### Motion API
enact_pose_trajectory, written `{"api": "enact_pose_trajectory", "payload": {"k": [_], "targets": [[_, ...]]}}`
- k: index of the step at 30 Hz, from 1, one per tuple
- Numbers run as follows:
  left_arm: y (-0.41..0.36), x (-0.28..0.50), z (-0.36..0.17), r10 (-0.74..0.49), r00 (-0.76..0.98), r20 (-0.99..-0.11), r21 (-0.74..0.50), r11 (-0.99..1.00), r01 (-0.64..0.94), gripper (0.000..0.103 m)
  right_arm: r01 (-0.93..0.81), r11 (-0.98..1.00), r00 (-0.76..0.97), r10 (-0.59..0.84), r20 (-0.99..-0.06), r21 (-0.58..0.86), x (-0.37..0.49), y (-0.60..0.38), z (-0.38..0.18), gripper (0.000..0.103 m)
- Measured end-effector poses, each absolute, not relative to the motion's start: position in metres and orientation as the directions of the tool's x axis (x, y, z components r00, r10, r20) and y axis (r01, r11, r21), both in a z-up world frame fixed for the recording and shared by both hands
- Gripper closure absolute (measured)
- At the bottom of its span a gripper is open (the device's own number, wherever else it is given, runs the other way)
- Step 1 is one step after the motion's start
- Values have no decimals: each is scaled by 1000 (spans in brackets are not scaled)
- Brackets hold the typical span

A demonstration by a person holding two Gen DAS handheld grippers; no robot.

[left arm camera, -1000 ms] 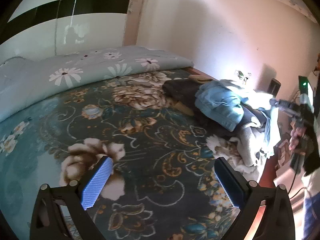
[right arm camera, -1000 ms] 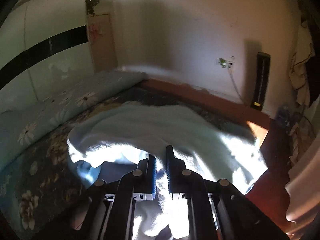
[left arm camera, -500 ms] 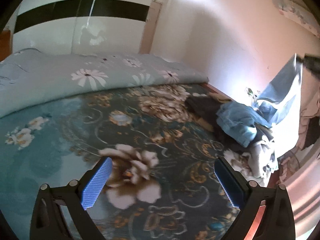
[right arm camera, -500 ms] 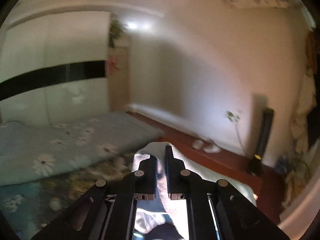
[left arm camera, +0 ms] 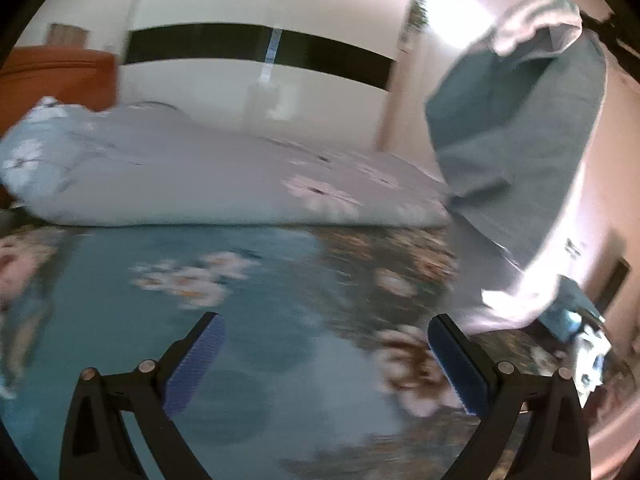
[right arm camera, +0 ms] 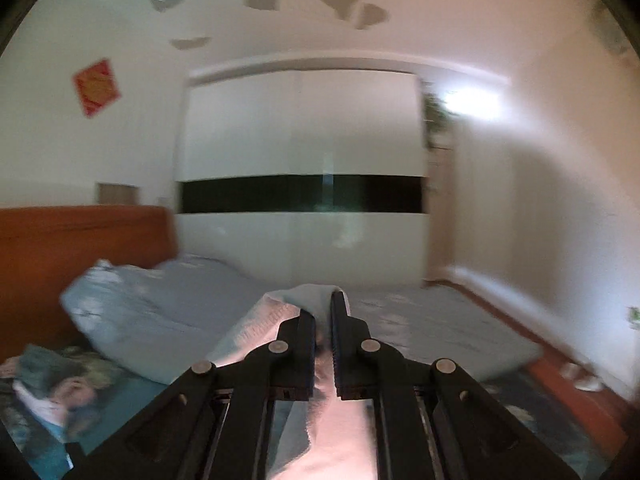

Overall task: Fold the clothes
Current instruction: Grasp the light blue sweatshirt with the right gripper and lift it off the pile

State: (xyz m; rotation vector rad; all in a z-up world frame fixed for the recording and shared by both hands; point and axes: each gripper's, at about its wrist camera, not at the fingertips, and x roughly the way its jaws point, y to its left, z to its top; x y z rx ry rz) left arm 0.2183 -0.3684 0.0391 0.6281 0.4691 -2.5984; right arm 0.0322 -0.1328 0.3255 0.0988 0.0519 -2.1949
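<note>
A light blue garment (left arm camera: 516,128) hangs in the air at the right of the left wrist view, its lower end trailing toward the bed. My right gripper (right arm camera: 322,312) is shut on a fold of this light blue garment (right arm camera: 308,300), which drapes down between and below the fingers. My left gripper (left arm camera: 326,344) is open with nothing between its blue pads (left arm camera: 196,360), low over the floral bedspread (left arm camera: 260,320). The picture is blurred by motion.
A grey-blue quilt with white flowers (left arm camera: 200,176) lies folded along the far side of the bed. A pile of other clothes (left arm camera: 576,316) sits at the bed's right edge. A white wardrobe with a black band (right arm camera: 304,196) and an orange headboard (right arm camera: 80,248) stand behind.
My right gripper has risen high, lifting the light blue garment off the pile and swinging left toward the wardrobe. My left gripper has swept left across the bedspread, still open.
</note>
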Motion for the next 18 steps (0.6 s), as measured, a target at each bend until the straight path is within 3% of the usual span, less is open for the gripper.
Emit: {"api": "enact_pose_trajectory", "payload": {"k": [4,7,12,18], "targets": [[-401,271,42,-431,-761,-485,-189,-798,572,0,855,-518,-510,-849,-135,25,31,-163,297,96],[-416,297,34,-467,-732,-497,-194,-762,618,0,862,-501,-469,-846,-253,78,16,-173,241,96],[-423,303,4,-431,-709,-559,-227,-742,631,0,800,-590,-446,-708,-547,111,-19,-175,107,96],[-421,280,-26,-366,-693,-621,-238,-755,611,0,630,-760,-447,-524,-724,161,-77,-132,3,96]]}}
